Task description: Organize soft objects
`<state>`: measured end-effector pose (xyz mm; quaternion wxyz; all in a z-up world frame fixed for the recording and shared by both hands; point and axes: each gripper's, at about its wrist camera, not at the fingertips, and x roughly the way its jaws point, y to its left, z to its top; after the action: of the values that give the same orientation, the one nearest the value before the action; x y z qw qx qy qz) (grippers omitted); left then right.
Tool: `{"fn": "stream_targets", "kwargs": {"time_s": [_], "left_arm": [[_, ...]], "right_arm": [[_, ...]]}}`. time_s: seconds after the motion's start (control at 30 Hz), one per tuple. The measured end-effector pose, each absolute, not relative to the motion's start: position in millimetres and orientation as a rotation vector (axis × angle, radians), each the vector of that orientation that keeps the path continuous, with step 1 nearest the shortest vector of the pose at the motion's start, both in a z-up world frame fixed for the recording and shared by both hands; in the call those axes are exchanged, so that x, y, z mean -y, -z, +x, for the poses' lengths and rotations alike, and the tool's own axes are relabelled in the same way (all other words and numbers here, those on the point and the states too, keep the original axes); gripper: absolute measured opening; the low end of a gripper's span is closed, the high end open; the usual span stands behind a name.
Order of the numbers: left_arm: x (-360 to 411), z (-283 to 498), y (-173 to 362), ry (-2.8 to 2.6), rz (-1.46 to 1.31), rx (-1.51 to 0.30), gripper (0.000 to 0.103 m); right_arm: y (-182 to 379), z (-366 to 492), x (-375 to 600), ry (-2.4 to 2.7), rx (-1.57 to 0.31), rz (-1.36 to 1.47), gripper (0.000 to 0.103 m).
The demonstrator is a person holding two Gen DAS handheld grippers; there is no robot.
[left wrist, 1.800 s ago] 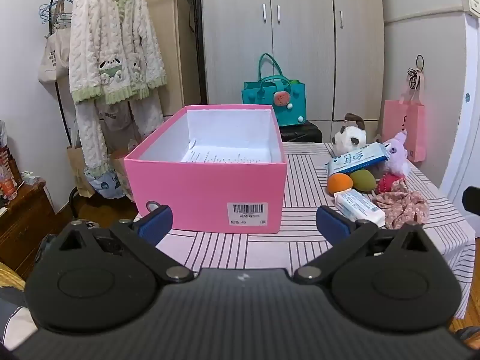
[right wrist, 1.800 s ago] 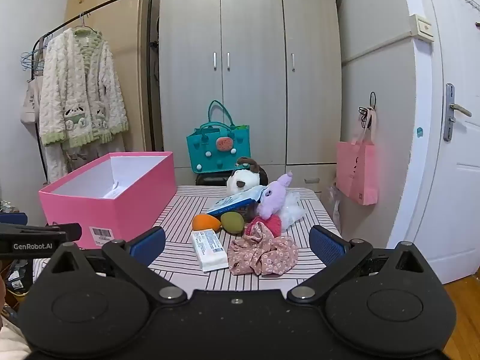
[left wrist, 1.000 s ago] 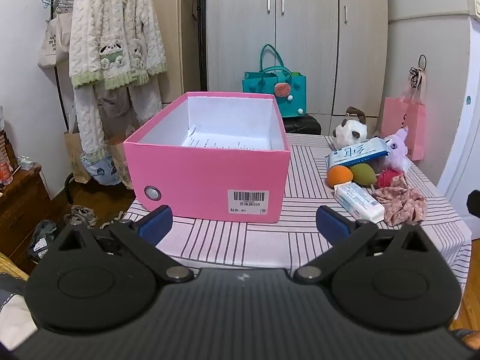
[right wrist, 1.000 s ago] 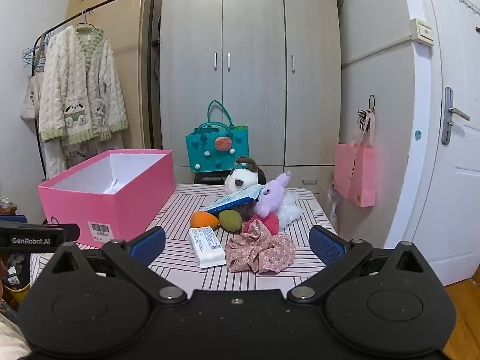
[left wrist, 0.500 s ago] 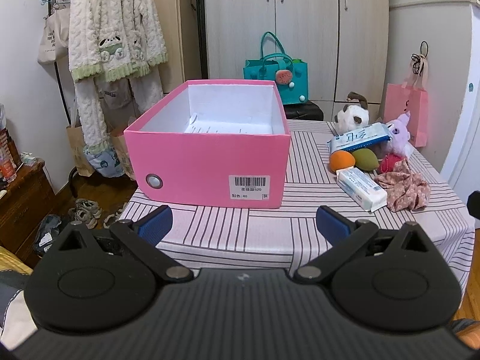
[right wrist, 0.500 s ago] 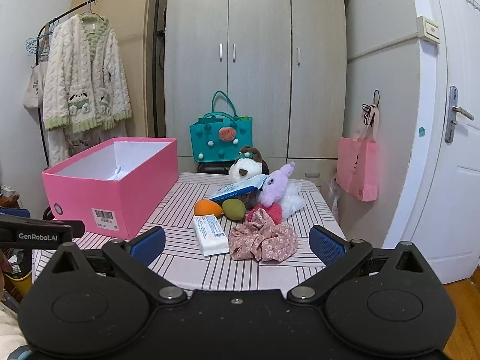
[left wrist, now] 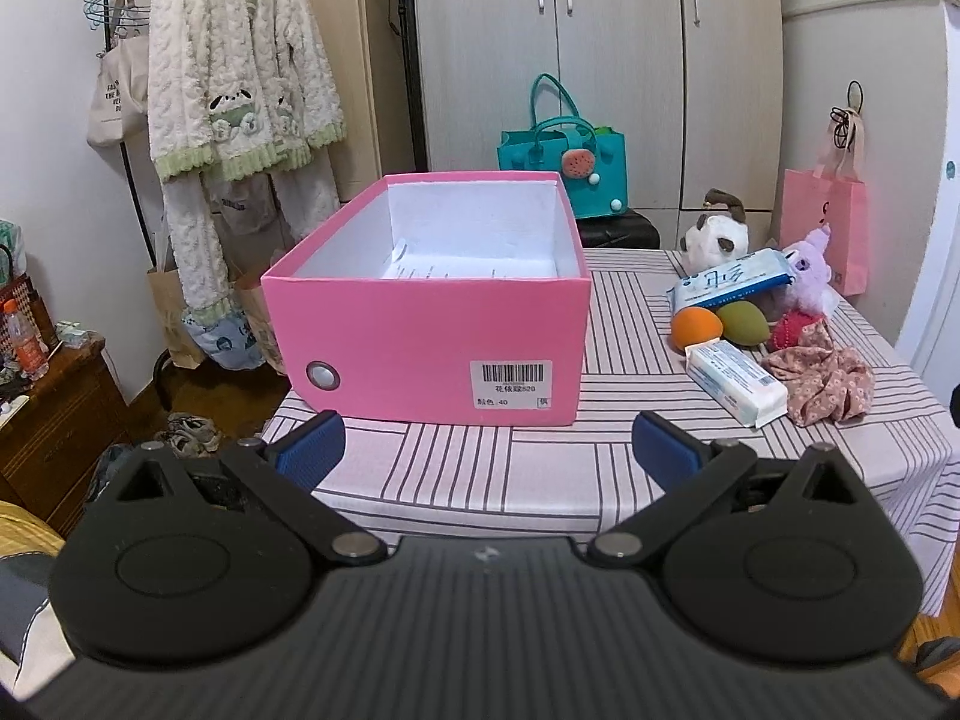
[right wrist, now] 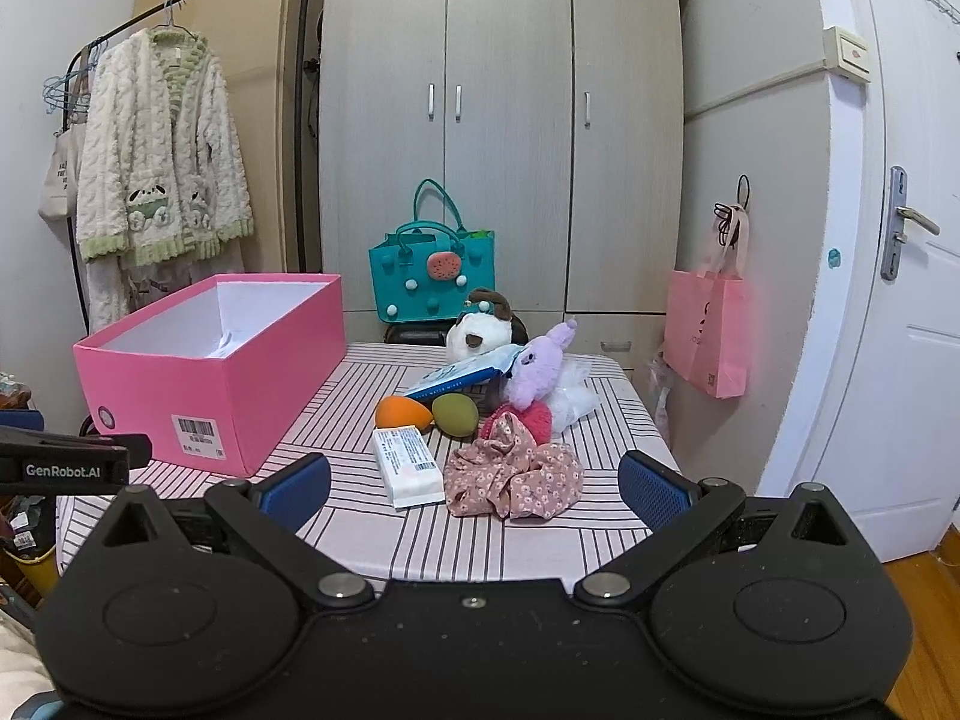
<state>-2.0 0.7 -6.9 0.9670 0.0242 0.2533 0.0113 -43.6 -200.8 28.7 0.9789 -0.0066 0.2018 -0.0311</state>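
An open pink box (left wrist: 432, 336) (right wrist: 198, 378) stands on the left half of the striped table (left wrist: 510, 468), with only a paper sheet inside. To its right lies a pile: a floral cloth (right wrist: 516, 474) (left wrist: 822, 378), a white tissue pack (right wrist: 405, 465) (left wrist: 735, 381), an orange sponge (right wrist: 402, 413) and a green sponge (right wrist: 456, 413), a red scrunchie (right wrist: 531, 420), a purple plush (right wrist: 537, 369), a white plush (right wrist: 480, 336) and a blue wipes pack (right wrist: 465, 378). My left gripper (left wrist: 489, 447) hovers open before the box. My right gripper (right wrist: 474, 489) is open, short of the pile.
A teal bag (right wrist: 429, 276) sits behind the table in front of the wardrobe (right wrist: 504, 120). A pink bag (right wrist: 708, 330) hangs on the right wall beside a white door (right wrist: 900, 300). A clothes rack with a fluffy robe (left wrist: 240, 90) stands left, above a wooden cabinet (left wrist: 54, 396).
Both grippers have risen a little and drawn slightly back, so the box and the pile sit lower in view. Both stayed open. Nothing on the table moved.
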Motion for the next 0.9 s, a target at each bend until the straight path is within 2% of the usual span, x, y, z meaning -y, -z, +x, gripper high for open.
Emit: {"fn": "stream_targets", "kwargs": {"time_s": [0.9], "left_arm": [[3.5, -4.1, 7.2, -0.002, 0.05, -0.51, 0.103]], "right_arm": [[-27.1, -45.9, 202.0, 0.087, -0.403, -0.04, 0.103]]}}
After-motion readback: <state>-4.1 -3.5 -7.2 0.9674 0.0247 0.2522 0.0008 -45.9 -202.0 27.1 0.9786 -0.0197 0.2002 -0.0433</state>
